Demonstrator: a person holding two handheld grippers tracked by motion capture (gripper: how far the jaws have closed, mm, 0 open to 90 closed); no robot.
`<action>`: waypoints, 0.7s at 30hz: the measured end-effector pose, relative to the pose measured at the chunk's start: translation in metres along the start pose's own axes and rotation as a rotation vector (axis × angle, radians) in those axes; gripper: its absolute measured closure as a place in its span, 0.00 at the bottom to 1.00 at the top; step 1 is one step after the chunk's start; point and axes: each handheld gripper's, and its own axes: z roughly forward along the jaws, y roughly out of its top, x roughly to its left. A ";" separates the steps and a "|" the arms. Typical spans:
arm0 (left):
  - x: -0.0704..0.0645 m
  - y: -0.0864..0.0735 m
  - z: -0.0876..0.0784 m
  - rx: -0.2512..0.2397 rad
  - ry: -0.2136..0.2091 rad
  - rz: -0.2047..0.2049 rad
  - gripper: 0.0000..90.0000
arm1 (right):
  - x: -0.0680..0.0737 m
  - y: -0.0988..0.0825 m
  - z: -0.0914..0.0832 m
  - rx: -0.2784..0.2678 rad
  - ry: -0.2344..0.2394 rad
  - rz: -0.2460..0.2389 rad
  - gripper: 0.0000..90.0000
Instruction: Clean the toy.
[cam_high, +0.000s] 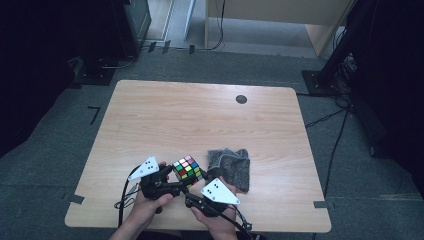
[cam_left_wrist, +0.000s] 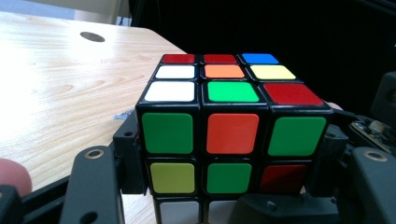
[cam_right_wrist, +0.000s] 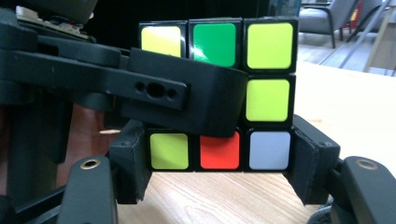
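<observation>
Near the front edge of the wooden table (cam_high: 150, 115), a little left of centre, the Rubik's cube (cam_high: 188, 169) is held up off the surface between both tools. The left hand (cam_high: 145, 206) comes in from the bottom and angles toward the right, its left gripper (cam_high: 172, 175) meeting the cube from the near left. In the left gripper view both jaws sit flush against the lower part of the cube's opposite sides, clamped on it. The right hand (cam_high: 214, 217) angles toward the far left, so the two forearms converge in a V at the cube. The right gripper (cam_high: 199, 186) takes the cube from the near right; in the right gripper view its jaws close against the bottom row from both sides, gripping it. Just right of the cube a grey cloth (cam_high: 231, 166) lies crumpled on the table
</observation>
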 end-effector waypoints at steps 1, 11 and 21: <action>-0.001 0.000 0.000 0.000 0.002 0.011 0.36 | -0.001 0.000 -0.001 0.002 0.009 0.002 0.38; 0.002 0.006 -0.005 -0.037 0.006 -0.015 0.36 | -0.001 -0.004 -0.002 0.041 -0.004 -0.050 0.39; 0.024 0.009 -0.027 -0.169 0.011 0.007 0.35 | -0.024 -0.002 -0.007 0.077 -0.016 -0.002 0.39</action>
